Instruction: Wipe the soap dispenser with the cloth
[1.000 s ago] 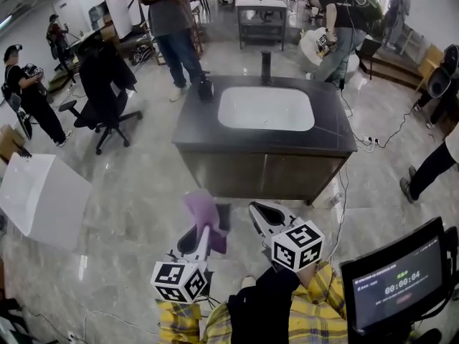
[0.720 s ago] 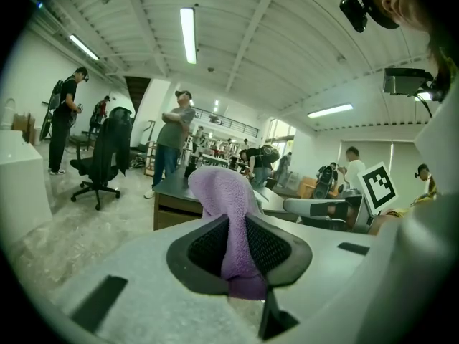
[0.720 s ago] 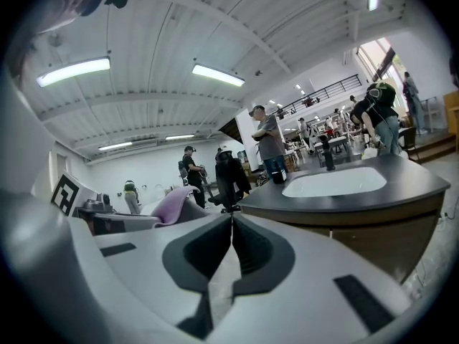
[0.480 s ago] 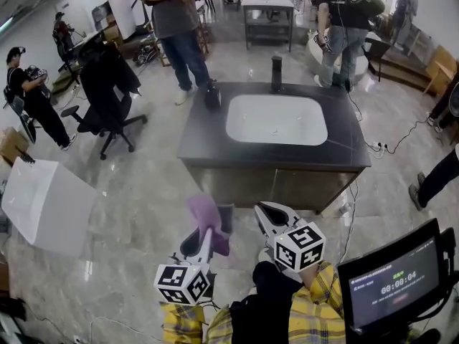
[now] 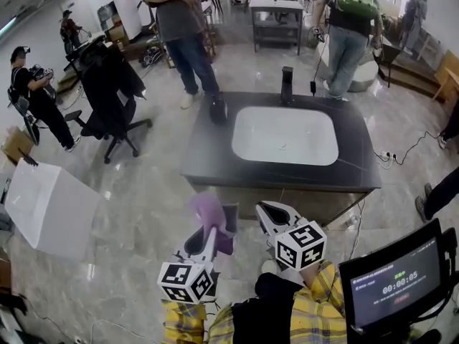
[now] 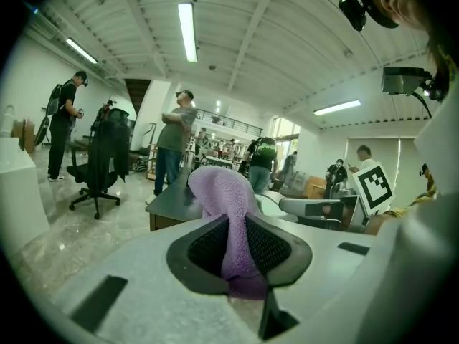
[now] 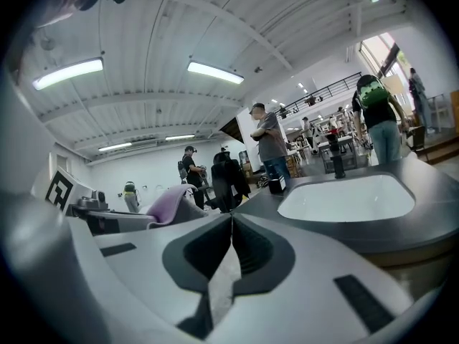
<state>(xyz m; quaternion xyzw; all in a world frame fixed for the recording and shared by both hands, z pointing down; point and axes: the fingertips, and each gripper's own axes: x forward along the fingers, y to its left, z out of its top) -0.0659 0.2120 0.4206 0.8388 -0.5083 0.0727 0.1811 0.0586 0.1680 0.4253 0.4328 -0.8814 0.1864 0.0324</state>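
A small black soap dispenser (image 5: 217,110) stands at the far left corner of the dark counter (image 5: 204,156), left of the white sink (image 5: 285,135); in the right gripper view the dispenser (image 7: 276,184) shows far ahead. My left gripper (image 5: 213,229) is shut on a purple cloth (image 5: 206,210), which sticks up out of the jaws (image 6: 228,206). Beside it my right gripper (image 5: 268,216) is shut with nothing in it (image 7: 231,224). Both grippers hover over the floor, short of the counter's front edge.
A black tap (image 5: 287,84) stands behind the sink. Several people stand around the counter, one (image 5: 183,20) just behind the dispenser. An office chair (image 5: 107,84) with a dark jacket stands at the left, a white box (image 5: 46,203) nearer, a monitor (image 5: 394,278) lower right.
Both grippers have come closer to the counter, which now sits lower and larger in the head view. The cloth stays in the left jaws. The person with the green backpack has shifted.
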